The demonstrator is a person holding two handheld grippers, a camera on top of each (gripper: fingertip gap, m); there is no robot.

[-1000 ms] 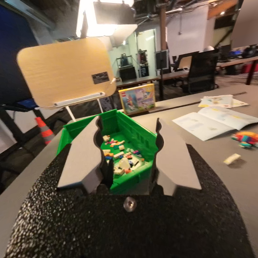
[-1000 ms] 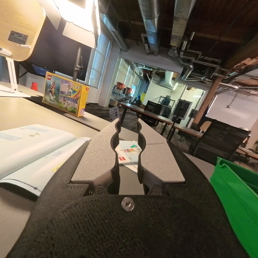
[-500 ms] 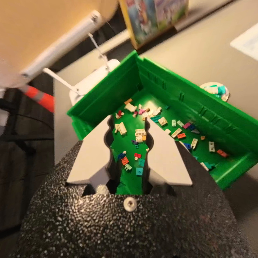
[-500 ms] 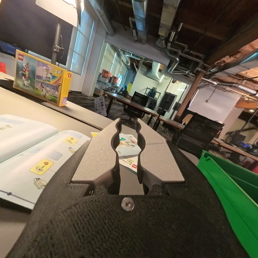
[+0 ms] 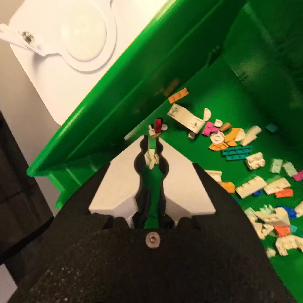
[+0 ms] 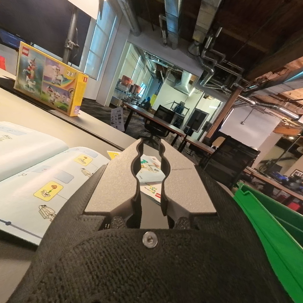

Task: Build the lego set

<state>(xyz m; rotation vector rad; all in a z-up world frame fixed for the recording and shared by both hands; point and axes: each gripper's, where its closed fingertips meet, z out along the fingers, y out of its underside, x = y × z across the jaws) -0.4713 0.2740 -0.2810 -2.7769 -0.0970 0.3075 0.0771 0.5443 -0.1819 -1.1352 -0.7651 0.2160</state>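
My left gripper (image 5: 151, 139) is down inside the green bin (image 5: 101, 105), near its left wall. Its jaws stand a narrow gap apart, and a small cream brick (image 5: 151, 158) shows in that gap on the bin floor. I cannot tell whether the fingers touch it. A red piece (image 5: 158, 125) lies just past the tips. Several loose cream, orange, pink and teal bricks (image 5: 229, 142) lie to the right. My right gripper (image 6: 150, 141) is low over the grey table (image 6: 41, 108), slightly open and empty, and points at a small leaflet (image 6: 147, 170).
An open instruction booklet (image 6: 41, 172) lies left of my right gripper. The yellow set box (image 6: 49, 85) stands at the far table edge. A green bin wall (image 6: 270, 237) is close on the right. A white stand base (image 5: 65, 41) sits beside the bin. The grippers' ends are close to 60 cm from one another.
My left gripper has dropped deep into the bin toward its left wall and its jaws have narrowed around a cream brick. My right gripper has shifted slightly and its gap has stayed the same.
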